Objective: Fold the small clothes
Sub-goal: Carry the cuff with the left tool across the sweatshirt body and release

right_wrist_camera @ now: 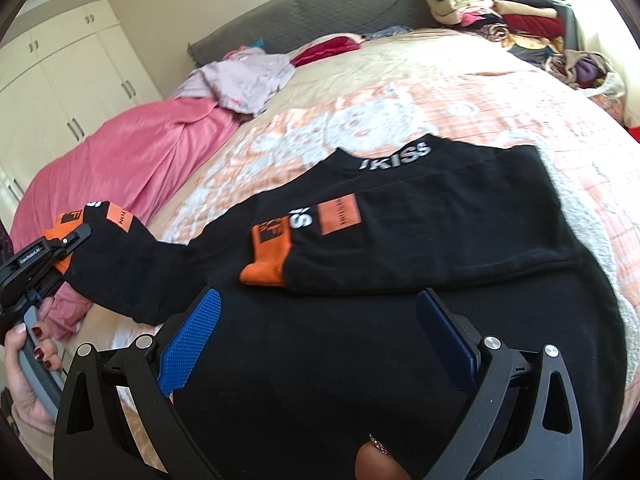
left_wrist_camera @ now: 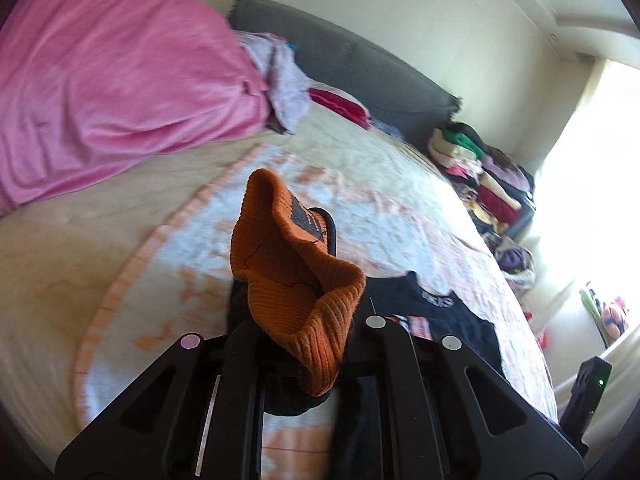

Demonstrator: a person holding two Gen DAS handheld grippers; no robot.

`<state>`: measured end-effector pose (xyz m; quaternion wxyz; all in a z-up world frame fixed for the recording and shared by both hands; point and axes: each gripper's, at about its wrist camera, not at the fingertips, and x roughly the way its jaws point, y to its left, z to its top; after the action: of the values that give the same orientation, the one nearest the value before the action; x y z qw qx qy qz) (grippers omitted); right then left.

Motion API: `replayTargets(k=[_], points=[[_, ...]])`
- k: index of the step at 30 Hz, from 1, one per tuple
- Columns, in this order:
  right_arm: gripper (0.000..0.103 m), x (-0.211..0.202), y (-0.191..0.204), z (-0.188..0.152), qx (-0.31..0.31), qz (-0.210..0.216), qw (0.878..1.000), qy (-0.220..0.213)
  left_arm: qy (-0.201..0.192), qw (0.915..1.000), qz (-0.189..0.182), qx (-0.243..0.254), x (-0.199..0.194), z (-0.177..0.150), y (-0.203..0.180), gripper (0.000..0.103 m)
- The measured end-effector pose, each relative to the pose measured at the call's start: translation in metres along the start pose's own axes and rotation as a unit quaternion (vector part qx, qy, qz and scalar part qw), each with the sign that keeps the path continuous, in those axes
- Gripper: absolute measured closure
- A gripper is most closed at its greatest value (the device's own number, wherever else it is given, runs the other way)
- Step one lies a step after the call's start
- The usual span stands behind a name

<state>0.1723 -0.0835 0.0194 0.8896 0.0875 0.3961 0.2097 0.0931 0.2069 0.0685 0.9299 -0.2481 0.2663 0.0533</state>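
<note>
A black sweatshirt [right_wrist_camera: 400,320] with orange cuffs lies face down on the bed. Its right sleeve is folded across the back, with the orange cuff [right_wrist_camera: 264,268] near the middle. My left gripper [left_wrist_camera: 308,344] is shut on the orange cuff of the left sleeve [left_wrist_camera: 296,280] and holds it lifted above the bed. It also shows at the left of the right wrist view [right_wrist_camera: 60,240], holding the sleeve [right_wrist_camera: 120,264] out to the side. My right gripper [right_wrist_camera: 320,328] is open and empty, hovering over the lower back of the sweatshirt.
A pink duvet [left_wrist_camera: 112,80] is bunched at the bed's left. A lilac garment [right_wrist_camera: 244,80] and a red one [right_wrist_camera: 332,46] lie near the grey headboard [left_wrist_camera: 360,68]. Folded clothes [right_wrist_camera: 500,12] are stacked at the far right. The bedspread [right_wrist_camera: 400,92] is patterned orange and white.
</note>
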Motion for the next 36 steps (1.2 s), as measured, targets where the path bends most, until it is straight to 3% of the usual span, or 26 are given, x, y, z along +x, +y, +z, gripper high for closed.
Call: replayTargets(k=[10,20,32,36], points=[[0.005,-0.02,-0.037,0.0,0.039,-0.019,0.999,-0.022,0.034,0.9965,-0.056,0.051,0.027,-0.015,-0.07,0.098],[0.005,-0.034,-0.071,0.0,0.078,-0.039,0.995,-0.039,0.081,0.9883,-0.094,0.089,0.065,-0.034,-0.115,0.098],[0.005,-0.039,-0.1,0.0,0.108,-0.078,0.99,-0.045,0.165,0.9695,-0.127,0.129,0.117,-0.071,-0.128,0.097],[0.005,-0.035,-0.102,0.0,0.112,-0.085,0.989,-0.043,0.187,0.9622,-0.154,0.124,0.126,-0.079,-0.13,0.089]])
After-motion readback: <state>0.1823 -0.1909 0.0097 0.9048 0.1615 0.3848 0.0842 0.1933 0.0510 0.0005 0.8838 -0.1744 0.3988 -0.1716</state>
